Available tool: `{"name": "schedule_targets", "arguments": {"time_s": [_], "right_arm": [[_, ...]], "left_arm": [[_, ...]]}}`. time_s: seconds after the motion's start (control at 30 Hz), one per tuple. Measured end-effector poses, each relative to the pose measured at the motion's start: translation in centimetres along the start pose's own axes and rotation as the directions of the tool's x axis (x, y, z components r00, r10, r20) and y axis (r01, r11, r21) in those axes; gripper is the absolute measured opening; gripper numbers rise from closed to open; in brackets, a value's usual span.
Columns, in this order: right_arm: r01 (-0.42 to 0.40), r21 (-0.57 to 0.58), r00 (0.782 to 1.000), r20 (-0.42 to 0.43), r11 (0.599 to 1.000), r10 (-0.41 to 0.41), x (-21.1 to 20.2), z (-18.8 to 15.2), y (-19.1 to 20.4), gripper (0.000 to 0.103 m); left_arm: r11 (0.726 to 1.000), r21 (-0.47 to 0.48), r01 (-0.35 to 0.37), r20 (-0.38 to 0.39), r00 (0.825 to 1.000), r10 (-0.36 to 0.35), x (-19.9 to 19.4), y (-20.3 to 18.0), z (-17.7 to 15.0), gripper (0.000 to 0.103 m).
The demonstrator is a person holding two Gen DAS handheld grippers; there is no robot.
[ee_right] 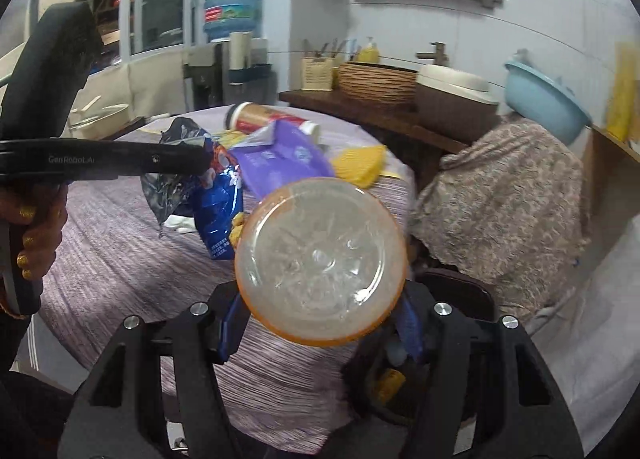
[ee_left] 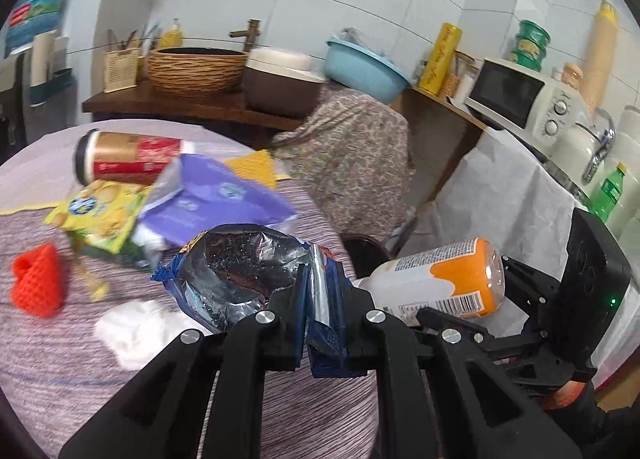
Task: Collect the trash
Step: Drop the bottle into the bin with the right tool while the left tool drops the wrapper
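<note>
Tablecloth point(ee_left: 48, 339): mauve-grey, fine streaks, lower left of left view.
Bag point(ee_left: 240, 275): silver foil inside, blue print outside; in right view point(ee_right: 218, 215) blue with white text, centre left.
Bottle point(ee_left: 440, 283): white body, orange drip pattern, black barcode, centre right; base point(ee_right: 320, 259) was clear with orange rim.
Pouch point(ee_left: 212, 199): purple, pale round marks.
Packet point(ee_left: 100, 215): yellow-green.
Cup point(ee_left: 128, 157): red and gold, black lid.
Knit piece point(ee_left: 38, 285): bright orange-red, far left.
Tissue point(ee_left: 132, 327): white.
Basin point(ee_left: 364, 67): light blue, upper centre.
Basket point(ee_left: 196, 71): tan weave.
Cover point(ee_left: 352, 155): small floral, mauve-brown.
Grippers: black.
</note>
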State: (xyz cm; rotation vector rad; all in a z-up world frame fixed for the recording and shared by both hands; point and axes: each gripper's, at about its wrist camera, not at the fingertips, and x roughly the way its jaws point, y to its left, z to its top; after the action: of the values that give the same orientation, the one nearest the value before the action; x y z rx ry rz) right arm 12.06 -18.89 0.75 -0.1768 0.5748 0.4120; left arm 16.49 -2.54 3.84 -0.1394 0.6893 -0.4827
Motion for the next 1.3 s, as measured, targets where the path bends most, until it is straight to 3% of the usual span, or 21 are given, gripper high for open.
{"name": "schedule_targets", "arguments": {"time_s": [0.27,0.53,0.73,1.0,1.1,1.3], "right_arm": [[0.193,0.137,0.98,-0.079,0.972,-0.184,1.4,-3.1,-8.3,0.062],[0.232,0.305,0.956,-0.249,0.924,-0.158,8.5,-10.0,-14.1,0.062],[0.24,0.367,0.937,-0.329,0.899,-0.116,12.8,-13.7,-15.7,0.062],[0.262,0.368,0.914,-0.392,0.892,-0.107,16.9,-17.2,-15.9,0.064],[0.272,0.378,0.916,-0.384,0.885,-0.118,17.0,-17.4,-16.1,0.07],[0.289,0.382,0.921,-0.36,0.878,-0.147,14.6,-17.5,-15.6,0.07]], "left_arm": [[0.993,0.087,0.085,-0.062,0.995,-0.08,5.1,-5.1,1.7,0.013],[0.984,0.151,0.094,-0.135,0.988,-0.074,10.4,-8.9,2.1,0.013],[0.981,0.166,0.105,-0.19,0.979,-0.073,13.9,-10.4,1.9,0.013],[0.978,0.19,0.091,-0.245,0.969,-0.043,17.4,-11.5,1.4,0.013],[0.979,0.188,0.084,-0.264,0.964,-0.032,18.6,-11.6,1.3,0.013],[0.974,0.216,0.074,-0.307,0.952,-0.005,21.6,-12.5,1.0,0.013]]}}
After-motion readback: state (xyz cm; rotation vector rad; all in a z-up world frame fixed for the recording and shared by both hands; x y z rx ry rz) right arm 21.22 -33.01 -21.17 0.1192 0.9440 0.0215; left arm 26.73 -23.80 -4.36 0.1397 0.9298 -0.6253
